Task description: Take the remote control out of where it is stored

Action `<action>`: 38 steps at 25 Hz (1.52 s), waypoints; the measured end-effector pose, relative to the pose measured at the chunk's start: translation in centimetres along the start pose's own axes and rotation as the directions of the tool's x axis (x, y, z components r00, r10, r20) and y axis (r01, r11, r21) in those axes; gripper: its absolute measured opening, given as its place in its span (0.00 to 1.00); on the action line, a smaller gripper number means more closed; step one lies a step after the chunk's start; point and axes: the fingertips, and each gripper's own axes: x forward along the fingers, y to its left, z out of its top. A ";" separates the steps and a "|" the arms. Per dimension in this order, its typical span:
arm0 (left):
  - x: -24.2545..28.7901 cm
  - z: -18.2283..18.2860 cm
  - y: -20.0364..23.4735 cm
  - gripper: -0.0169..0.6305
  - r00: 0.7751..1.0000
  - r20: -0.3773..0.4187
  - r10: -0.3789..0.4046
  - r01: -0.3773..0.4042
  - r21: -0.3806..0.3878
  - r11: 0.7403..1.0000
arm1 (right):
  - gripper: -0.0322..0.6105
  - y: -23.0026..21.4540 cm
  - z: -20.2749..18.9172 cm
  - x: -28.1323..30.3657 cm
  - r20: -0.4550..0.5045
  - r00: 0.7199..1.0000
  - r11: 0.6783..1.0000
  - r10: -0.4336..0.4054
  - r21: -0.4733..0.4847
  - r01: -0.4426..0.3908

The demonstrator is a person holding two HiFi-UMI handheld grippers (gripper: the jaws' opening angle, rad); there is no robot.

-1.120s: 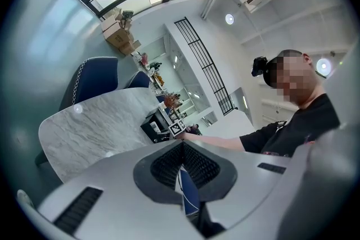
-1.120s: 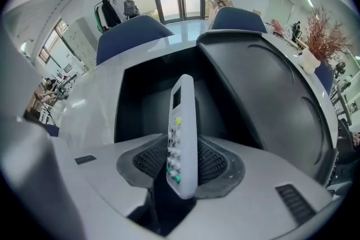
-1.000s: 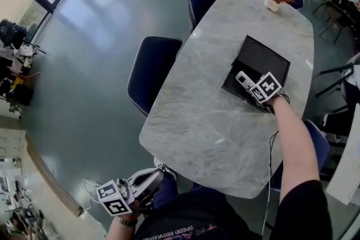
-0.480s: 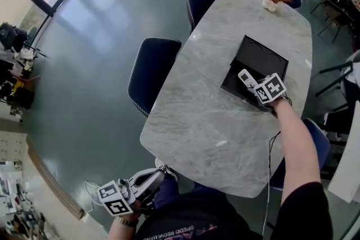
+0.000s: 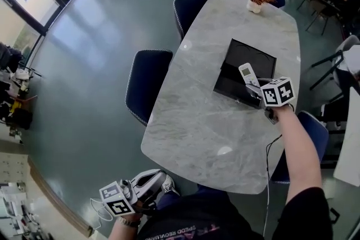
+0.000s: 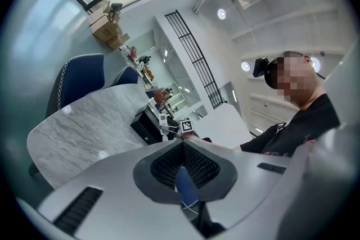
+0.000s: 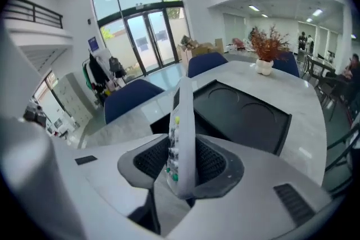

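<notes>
- White slim plastic remote control with coloured buttons: clamped at its lower end between the padded jaws of the right gripper, one pad pressing on each side.
- Held in the air over the near wall of the open black rectangular storage box, apparently clear of its floor. Box toward 1 o'clock on the grey marble-patterned table.
- Long axis running straight out from the fingers, toward 11 o'clock in the head view. Seen edge-on in the right gripper view, button face turned to 9 o'clock, far end standing at 12 o'clock.
- Idle left gripper: jaws together on nothing, down at 7 o'clock off the table's near edge, well apart from box and remote. Right hand plainly the nearer, and the only one engaged.
- Judged step: removal all but done. Next, probably bare marble at 7 to 9 o'clock of the box, with the remote laid flat along its length.
</notes>
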 end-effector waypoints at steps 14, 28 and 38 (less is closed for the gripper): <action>-3.3 0.7 -0.9 0.03 0.978 -0.127 -0.164 0.169 0.032 0.985 | 0.27 11.5 -1.9 -8.7 0.419 0.908 0.857 0.011 0.464 -0.225; -11.2 -1.9 -2.7 0.03 0.940 -0.219 -0.261 0.279 0.054 0.959 | 0.27 31.4 -9.0 -11.9 0.564 0.826 0.752 0.007 0.541 -0.376; -15.6 -6.2 -3.9 0.03 0.900 -0.301 -0.315 0.343 0.045 0.938 | 0.27 44.1 -16.5 -14.2 0.620 0.784 0.676 0.015 0.572 -0.465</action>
